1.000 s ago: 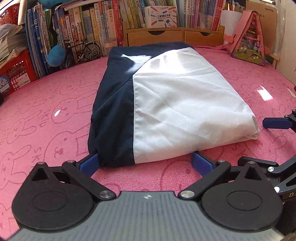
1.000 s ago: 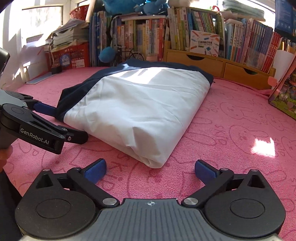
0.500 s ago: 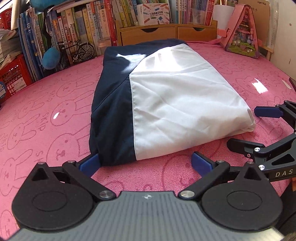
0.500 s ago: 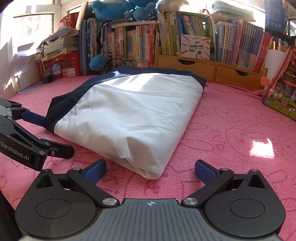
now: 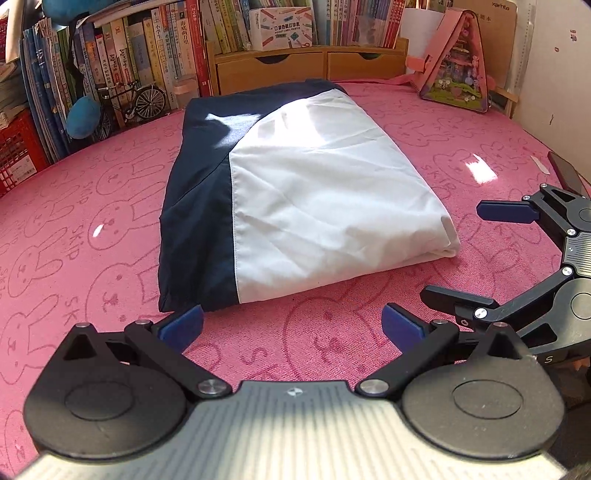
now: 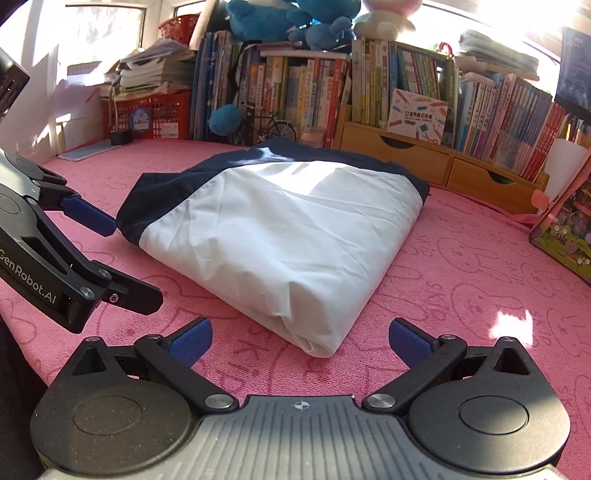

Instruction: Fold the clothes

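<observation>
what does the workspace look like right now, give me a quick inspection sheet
surface: pink bunny-print cloth, sun patches on it.
job's things: navy and white garment lies folded in a flat bundle, nothing touching it.
clutter: pink house-shaped bag at the far right edge; dark flat object by the right edge.
grippers: left gripper open, empty, short of the navy corner; right gripper open, empty, short of the white corner.
cables: nothing seen.
surroundings: book rows, wooden drawers, red crate, toy bicycle, blue plush toys.
</observation>
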Action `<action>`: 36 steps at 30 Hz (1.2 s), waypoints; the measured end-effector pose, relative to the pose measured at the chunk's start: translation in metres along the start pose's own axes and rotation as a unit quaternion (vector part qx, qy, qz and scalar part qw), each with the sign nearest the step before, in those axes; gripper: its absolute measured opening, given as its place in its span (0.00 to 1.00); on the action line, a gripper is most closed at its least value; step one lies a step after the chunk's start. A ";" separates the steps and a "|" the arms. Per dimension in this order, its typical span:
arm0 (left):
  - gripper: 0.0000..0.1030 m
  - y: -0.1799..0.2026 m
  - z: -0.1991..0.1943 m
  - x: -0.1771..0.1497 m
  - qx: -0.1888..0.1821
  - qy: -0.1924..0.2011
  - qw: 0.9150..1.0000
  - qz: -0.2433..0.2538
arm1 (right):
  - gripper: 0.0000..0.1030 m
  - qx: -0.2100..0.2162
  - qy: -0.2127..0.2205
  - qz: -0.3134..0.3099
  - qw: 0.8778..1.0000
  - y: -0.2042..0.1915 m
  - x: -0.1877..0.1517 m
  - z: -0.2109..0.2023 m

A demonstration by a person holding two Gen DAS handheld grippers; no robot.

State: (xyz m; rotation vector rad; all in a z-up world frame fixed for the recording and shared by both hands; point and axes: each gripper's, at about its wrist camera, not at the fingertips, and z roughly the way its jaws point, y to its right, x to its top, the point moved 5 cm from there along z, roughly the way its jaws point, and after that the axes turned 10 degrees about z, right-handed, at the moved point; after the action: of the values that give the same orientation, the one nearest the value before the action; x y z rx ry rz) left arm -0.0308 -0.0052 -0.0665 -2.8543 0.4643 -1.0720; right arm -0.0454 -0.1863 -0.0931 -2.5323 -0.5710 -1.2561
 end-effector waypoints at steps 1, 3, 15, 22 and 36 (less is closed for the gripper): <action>1.00 0.000 0.000 0.000 -0.001 -0.001 1.000 0.000 | 1.00 0.001 -0.004 0.010 1.000 0.002 -0.001 0.001; 1.00 0.001 0.000 0.000 -0.004 -0.002 1.000 -0.001 | 1.00 0.003 -0.013 0.031 0.999 0.007 -0.002 0.004; 1.00 0.004 0.005 0.000 -0.013 -0.006 1.000 -0.007 | 1.00 0.003 -0.020 0.034 0.999 0.005 -0.005 0.005; 1.00 0.002 0.007 -0.001 -0.013 -0.008 1.000 -0.010 | 1.00 0.004 -0.023 0.037 0.999 0.006 -0.005 0.006; 1.00 0.005 0.003 -0.001 -0.002 0.009 1.000 0.007 | 1.00 0.003 -0.022 0.030 0.999 0.003 -0.003 0.008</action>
State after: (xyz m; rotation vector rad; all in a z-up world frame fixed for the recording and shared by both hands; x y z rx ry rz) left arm -0.0306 -0.0096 -0.0700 -2.8431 0.4873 -1.0975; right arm -0.0399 -0.1869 -0.0999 -2.5579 -0.5042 -1.1806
